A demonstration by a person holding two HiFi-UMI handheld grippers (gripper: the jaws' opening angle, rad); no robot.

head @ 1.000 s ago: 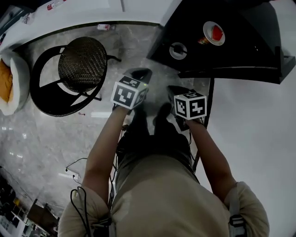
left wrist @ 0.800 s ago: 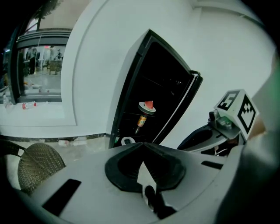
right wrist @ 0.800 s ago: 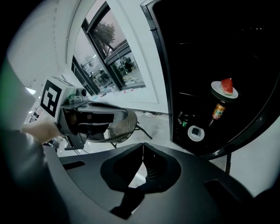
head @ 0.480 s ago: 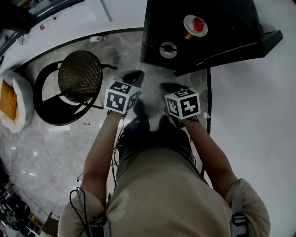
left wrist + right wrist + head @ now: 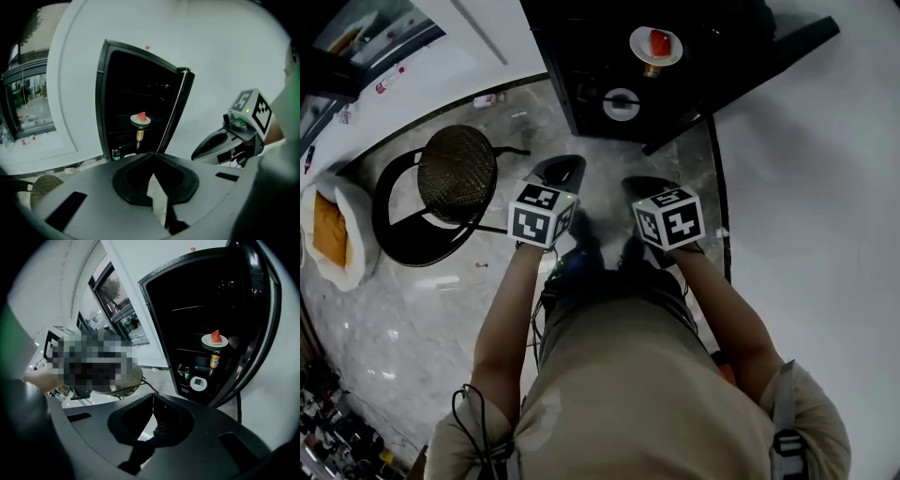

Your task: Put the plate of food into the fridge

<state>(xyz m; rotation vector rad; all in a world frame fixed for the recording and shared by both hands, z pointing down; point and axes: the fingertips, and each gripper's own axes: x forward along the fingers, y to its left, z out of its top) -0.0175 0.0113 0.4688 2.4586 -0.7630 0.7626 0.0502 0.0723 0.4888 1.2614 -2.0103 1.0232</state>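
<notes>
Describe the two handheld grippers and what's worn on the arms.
Left gripper and right gripper are black, with rounded shells tapering to a pointed nose. Each carries a white cube printed with black square markers. The sleeves are short and beige; a thin black cable loops beside the left one.

1 wicker stool point(image 5: 457, 161) — orange cushion point(image 5: 328, 230) nearby.

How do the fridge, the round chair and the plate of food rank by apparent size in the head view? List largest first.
1. fridge, though the top edge cuts it off
2. round chair
3. plate of food, clearly smallest
</notes>
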